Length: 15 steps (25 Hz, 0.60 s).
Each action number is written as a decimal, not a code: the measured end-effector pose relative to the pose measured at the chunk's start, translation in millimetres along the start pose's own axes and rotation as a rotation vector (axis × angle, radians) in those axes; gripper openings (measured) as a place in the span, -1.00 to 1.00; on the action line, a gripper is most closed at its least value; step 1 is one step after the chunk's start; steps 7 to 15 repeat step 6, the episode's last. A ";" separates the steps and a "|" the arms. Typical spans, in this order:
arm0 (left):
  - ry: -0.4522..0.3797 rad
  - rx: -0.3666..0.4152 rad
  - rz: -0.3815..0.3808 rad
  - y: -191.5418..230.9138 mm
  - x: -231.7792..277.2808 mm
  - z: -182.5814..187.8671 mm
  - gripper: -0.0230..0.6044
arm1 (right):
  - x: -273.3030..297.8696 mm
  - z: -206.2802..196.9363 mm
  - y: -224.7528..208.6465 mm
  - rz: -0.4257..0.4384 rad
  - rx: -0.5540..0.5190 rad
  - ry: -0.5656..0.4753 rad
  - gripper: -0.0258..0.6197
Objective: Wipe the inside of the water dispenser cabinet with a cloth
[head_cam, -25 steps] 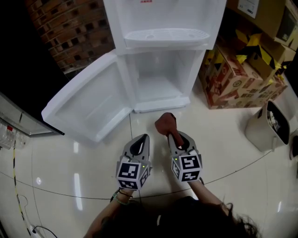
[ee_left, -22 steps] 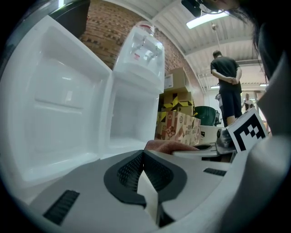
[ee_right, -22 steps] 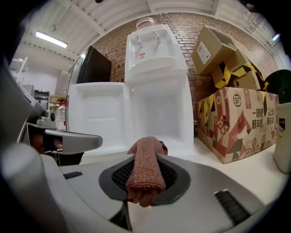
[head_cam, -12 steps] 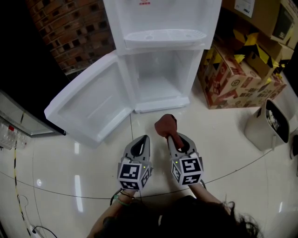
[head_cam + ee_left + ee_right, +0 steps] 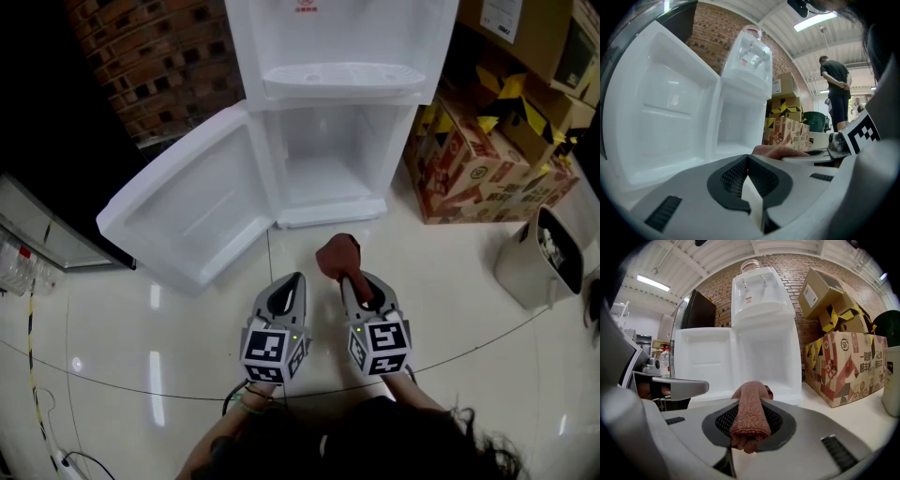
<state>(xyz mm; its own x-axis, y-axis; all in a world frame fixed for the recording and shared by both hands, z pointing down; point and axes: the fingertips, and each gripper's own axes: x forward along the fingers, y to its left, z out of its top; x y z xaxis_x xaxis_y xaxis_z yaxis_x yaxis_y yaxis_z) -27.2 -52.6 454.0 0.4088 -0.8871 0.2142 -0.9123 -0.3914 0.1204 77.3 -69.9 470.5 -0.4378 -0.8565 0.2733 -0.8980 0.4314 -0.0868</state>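
Observation:
A white water dispenser (image 5: 342, 56) stands on the floor with its lower cabinet (image 5: 333, 155) empty and its door (image 5: 187, 211) swung wide to the left. My right gripper (image 5: 355, 281) is shut on a reddish-brown cloth (image 5: 337, 255), a short way in front of the cabinet. The cloth (image 5: 751, 413) lies rolled between the jaws and bulges past their tips. My left gripper (image 5: 290, 282) hovers beside the right one, shut with nothing in it. In the left gripper view the jaws meet at the tips (image 5: 746, 158), and the cabinet (image 5: 733, 126) lies ahead.
Printed cardboard boxes (image 5: 487, 159) are stacked right of the dispenser. A small pale bin (image 5: 544, 253) stands at the far right. A brick wall (image 5: 150, 66) is behind, and a glass-fronted unit (image 5: 37, 253) sits at the left. A person (image 5: 839, 96) stands far off.
The view has shifted slightly, so the dispenser sits a little further right in the frame. Both grippers keep their pose and the cloth stays held.

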 end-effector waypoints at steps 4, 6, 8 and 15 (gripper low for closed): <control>0.001 0.000 -0.001 -1.9 0.1 -1.1 -1.00 | -1.1 5.5 4.7 0.015 0.008 -0.001 -0.68; 0.002 -0.001 -0.001 -2.5 -0.2 -1.7 -1.00 | -1.8 4.9 4.4 0.014 0.007 0.000 -0.68; 0.002 -0.001 -0.001 -2.5 -0.2 -1.7 -1.00 | -1.8 4.9 4.4 0.014 0.007 0.000 -0.68; 0.002 -0.001 -0.001 -2.5 -0.2 -1.7 -1.00 | -1.8 4.9 4.4 0.014 0.007 0.000 -0.68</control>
